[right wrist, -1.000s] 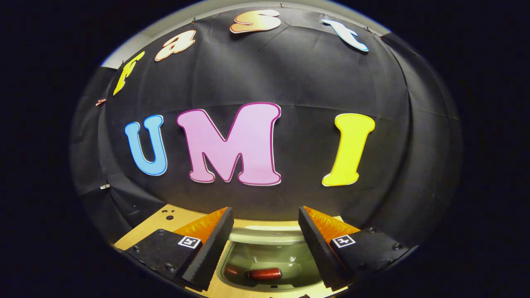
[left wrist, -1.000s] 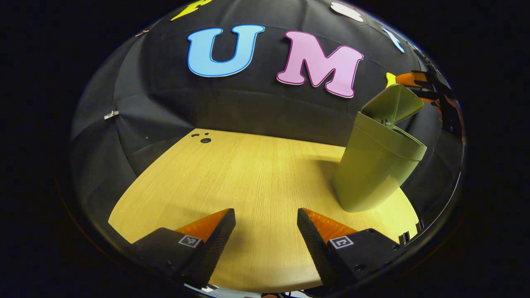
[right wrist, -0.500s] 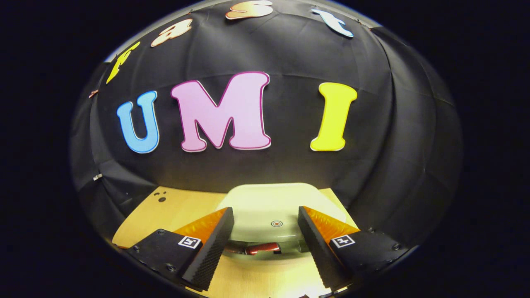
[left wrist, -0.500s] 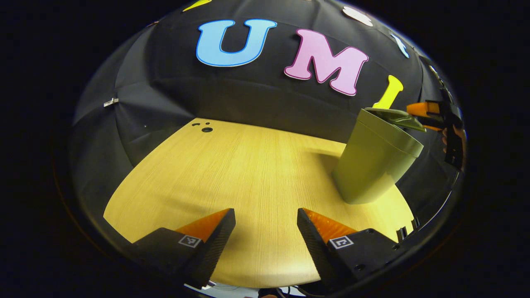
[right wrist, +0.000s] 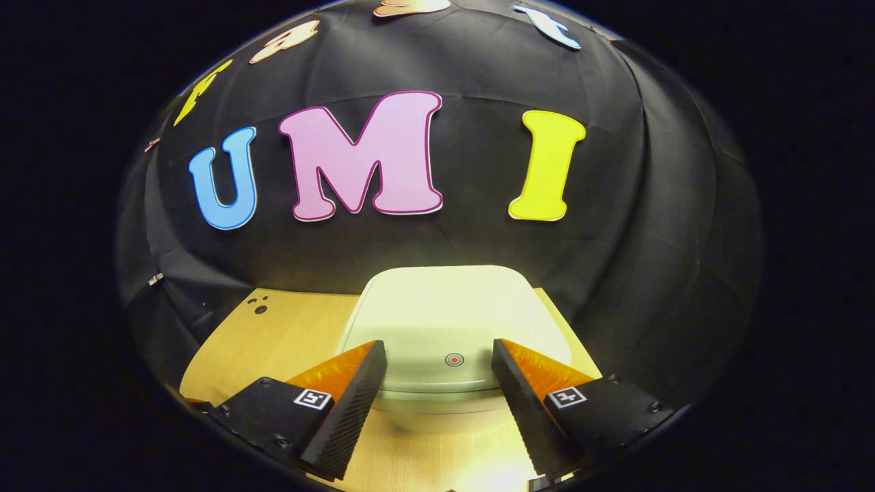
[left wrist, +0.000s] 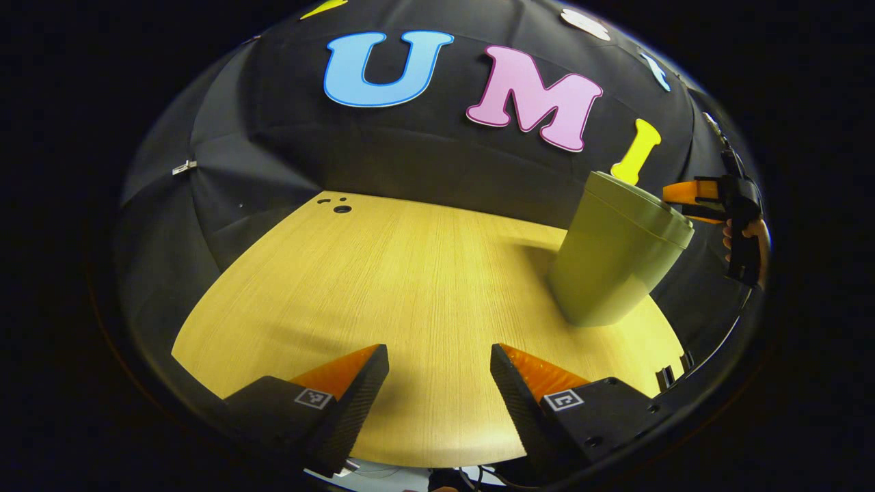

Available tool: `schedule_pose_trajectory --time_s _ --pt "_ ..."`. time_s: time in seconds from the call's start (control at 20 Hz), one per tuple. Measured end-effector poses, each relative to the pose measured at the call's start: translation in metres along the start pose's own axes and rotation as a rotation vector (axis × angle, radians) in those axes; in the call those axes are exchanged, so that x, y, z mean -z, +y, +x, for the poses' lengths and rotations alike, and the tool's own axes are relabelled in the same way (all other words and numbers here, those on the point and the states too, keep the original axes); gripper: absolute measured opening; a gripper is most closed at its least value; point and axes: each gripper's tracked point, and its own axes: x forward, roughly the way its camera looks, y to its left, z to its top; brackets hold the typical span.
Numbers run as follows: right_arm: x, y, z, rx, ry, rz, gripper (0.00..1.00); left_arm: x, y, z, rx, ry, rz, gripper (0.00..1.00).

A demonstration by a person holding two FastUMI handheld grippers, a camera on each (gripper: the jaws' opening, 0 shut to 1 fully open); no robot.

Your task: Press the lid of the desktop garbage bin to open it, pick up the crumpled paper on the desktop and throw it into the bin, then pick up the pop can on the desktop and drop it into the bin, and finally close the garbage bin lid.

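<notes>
The left gripper [left wrist: 439,389] hangs with its fingers spread wide and empty over the wooden bench [left wrist: 383,287], well apart from the bin [left wrist: 612,263]. The right gripper [right wrist: 439,389], also wide and empty, sits just above the bin's near edge, its lid [right wrist: 451,321] lying flat and shut.

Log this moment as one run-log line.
green plastic garbage bin | lid: down | left gripper: open | right gripper: open above lid | wooden desktop

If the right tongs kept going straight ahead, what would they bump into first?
Probably the pale green plastic bin's closed lid, which lies straight ahead between the open right tongs. Depth is unclear, so they might pass just above it and reach the black cloth wall.
</notes>
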Motion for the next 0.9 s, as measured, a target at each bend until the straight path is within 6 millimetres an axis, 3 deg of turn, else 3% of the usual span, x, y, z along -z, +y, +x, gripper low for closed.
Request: schedule_pose_trajectory --time_s 0.35,0.55,0.75,0.9 --pt "0.01 0.002 0.001 -0.003 -0.008 0.019 0.99 0.006 -0.003 0.001 0.002 0.013 -0.018 0.96" --pt "0.004 0.008 0.001 -0.032 -0.048 0.006 0.99 0.005 -0.01 0.006 0.017 0.021 -0.003 0.96" --pt "-0.002 0.009 -0.006 -0.04 -0.098 0.064 0.98 -0.019 -0.016 0.007 0.026 -0.048 0.006 0.96" --pt "-0.01 0.016 -0.025 -0.04 -0.156 0.091 1.0 -0.039 -0.021 0.005 0.04 -0.105 0.0 0.96"
